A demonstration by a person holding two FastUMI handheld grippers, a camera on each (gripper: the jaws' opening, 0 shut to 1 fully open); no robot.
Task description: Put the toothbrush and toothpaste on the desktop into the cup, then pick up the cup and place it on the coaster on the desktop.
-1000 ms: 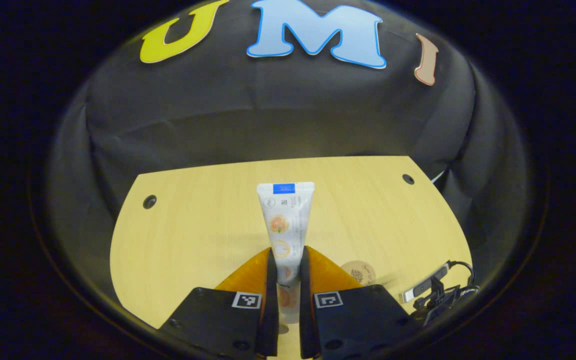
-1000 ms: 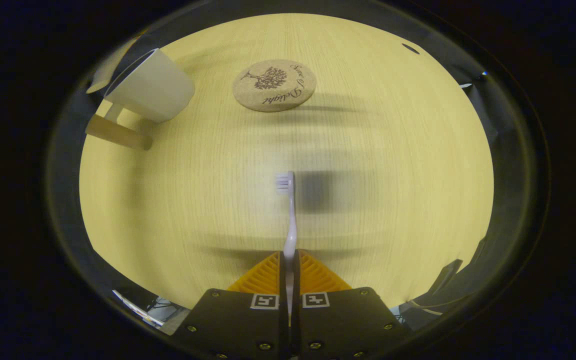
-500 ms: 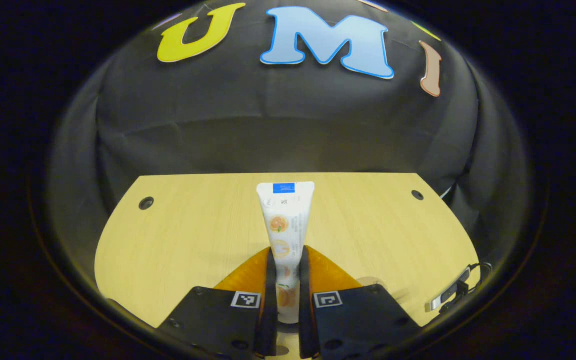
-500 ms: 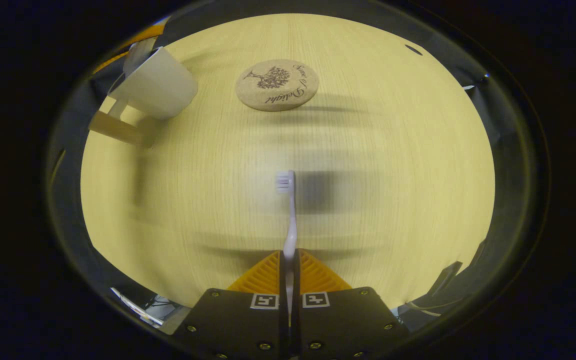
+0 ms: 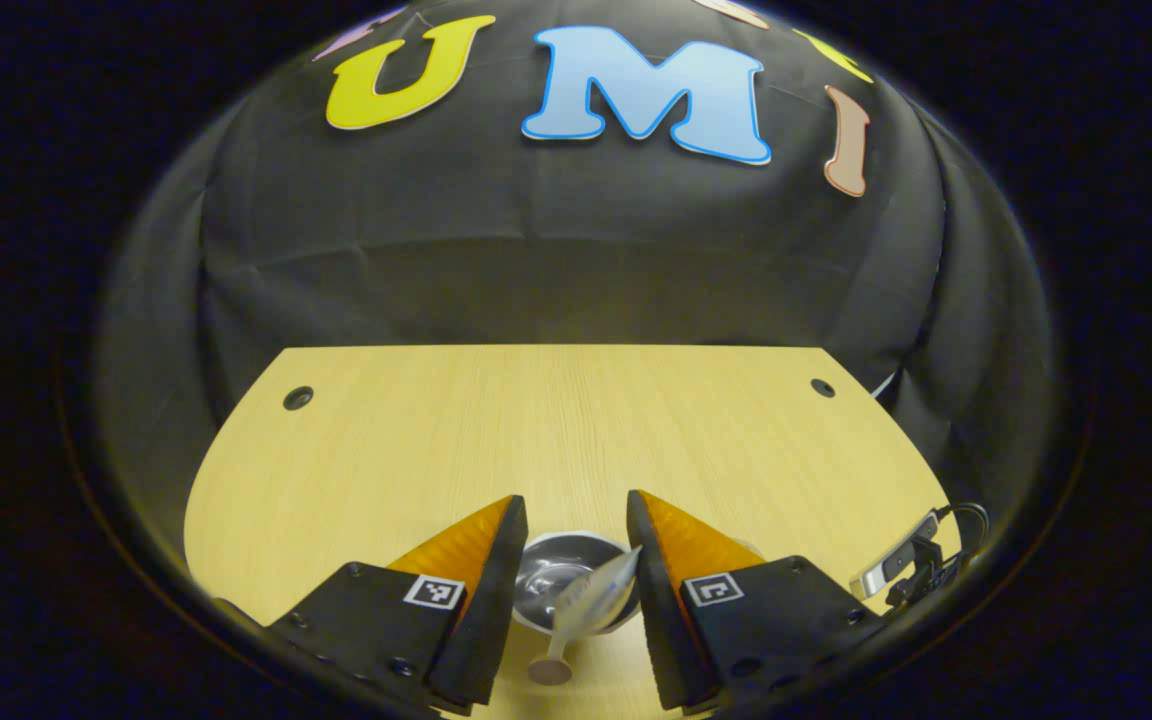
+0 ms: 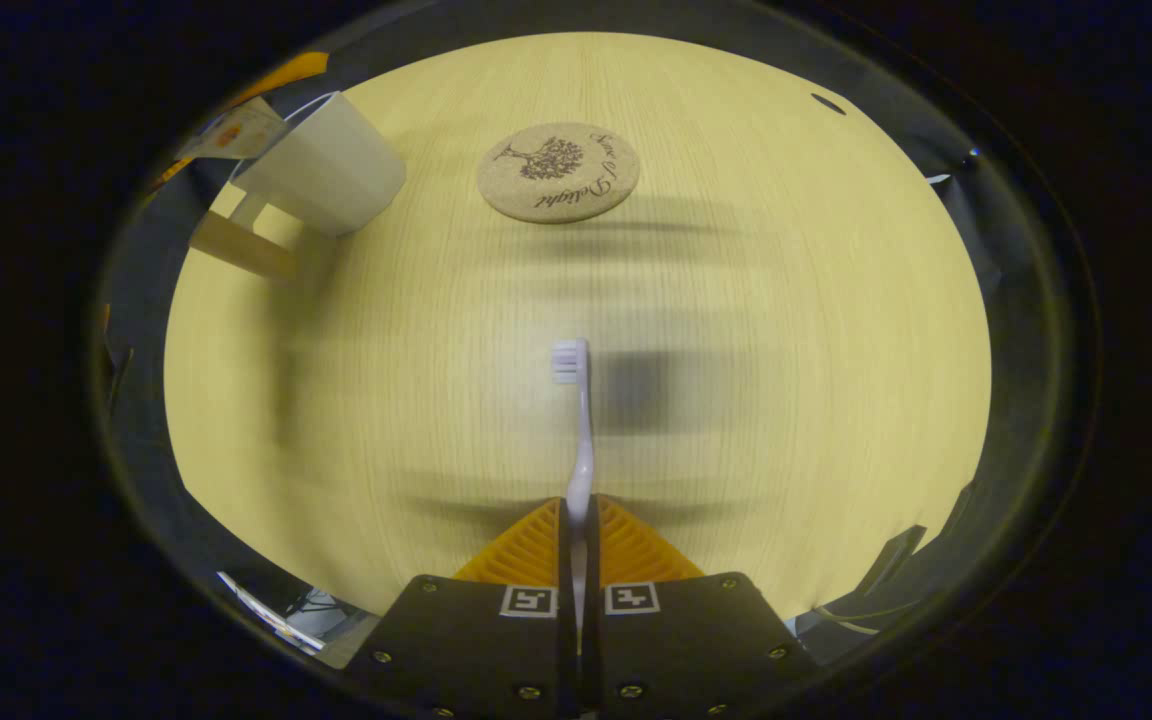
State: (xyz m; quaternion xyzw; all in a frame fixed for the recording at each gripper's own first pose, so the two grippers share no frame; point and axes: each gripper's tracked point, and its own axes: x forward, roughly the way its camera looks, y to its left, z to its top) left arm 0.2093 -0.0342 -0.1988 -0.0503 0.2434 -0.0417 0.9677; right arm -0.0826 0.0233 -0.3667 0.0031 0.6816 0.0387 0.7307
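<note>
My left gripper (image 5: 576,540) hangs wide open over the cup (image 5: 568,580), paste (image 5: 591,600) inside; next, my right gripper (image 6: 576,520), clamping the brush (image 6: 576,430), swings to ten o'clock.

Right gripper (image 6: 576,515): fingers clamped on toothbrush (image 6: 576,430) handle, head pointing toward coaster.
Coaster (image 6: 558,172): flat on desktop (image 6: 786,330), beyond brush head.
Cup (image 6: 321,165): left of coaster, apart from it.
</note>
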